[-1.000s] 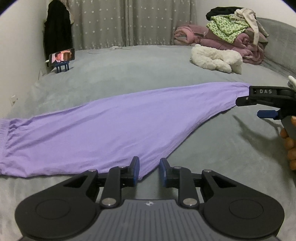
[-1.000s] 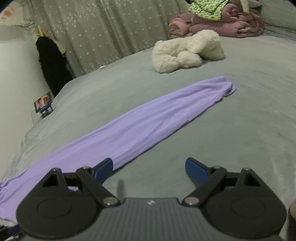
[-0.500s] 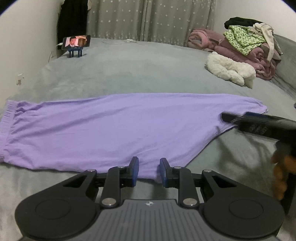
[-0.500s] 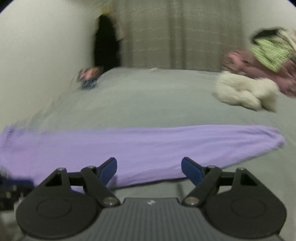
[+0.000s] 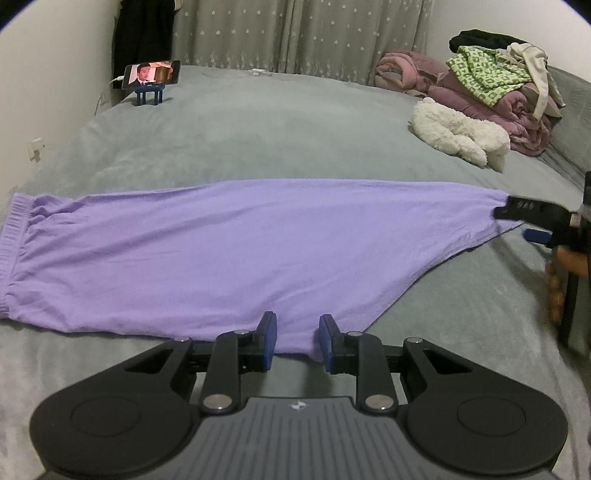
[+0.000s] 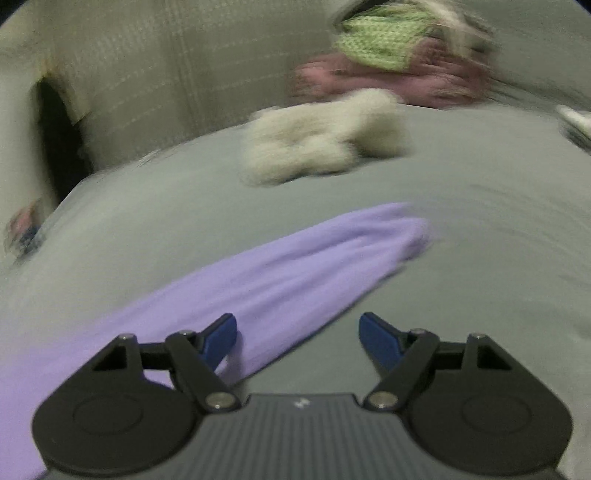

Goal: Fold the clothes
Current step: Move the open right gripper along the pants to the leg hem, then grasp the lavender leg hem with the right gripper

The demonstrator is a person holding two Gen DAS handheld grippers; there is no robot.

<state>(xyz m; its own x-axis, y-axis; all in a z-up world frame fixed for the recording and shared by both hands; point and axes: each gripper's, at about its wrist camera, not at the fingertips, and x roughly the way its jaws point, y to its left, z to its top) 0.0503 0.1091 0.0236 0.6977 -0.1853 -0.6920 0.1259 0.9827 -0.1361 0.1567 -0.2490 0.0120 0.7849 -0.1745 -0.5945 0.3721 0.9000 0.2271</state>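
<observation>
Purple trousers [image 5: 240,251] lie flat across the grey bed [image 5: 258,140], with the waistband [image 5: 14,236] at the left and the leg tapering to the right. My left gripper [image 5: 297,338] hovers at the near edge of the trousers. Its jaws are narrowly apart, and the cloth's lower corner shows in the gap without being pinched. My right gripper [image 5: 513,223], held by a hand, is at the cuff end. In the blurred right wrist view, the right gripper [image 6: 297,332] stands wide open over the near edge of the trouser leg [image 6: 295,266].
A phone on a blue stand [image 5: 152,74] plays at the far left corner. A white fluffy item [image 5: 458,136] and a pile of clothes on a pink blanket [image 5: 491,81] sit at the far right. Curtains [image 5: 295,33] and a hanging black garment [image 5: 144,29] are behind.
The left view has rolled, so the trousers now lie level across it. The right gripper swung left, then back to the cuff end, and its jaws narrowed a little.
</observation>
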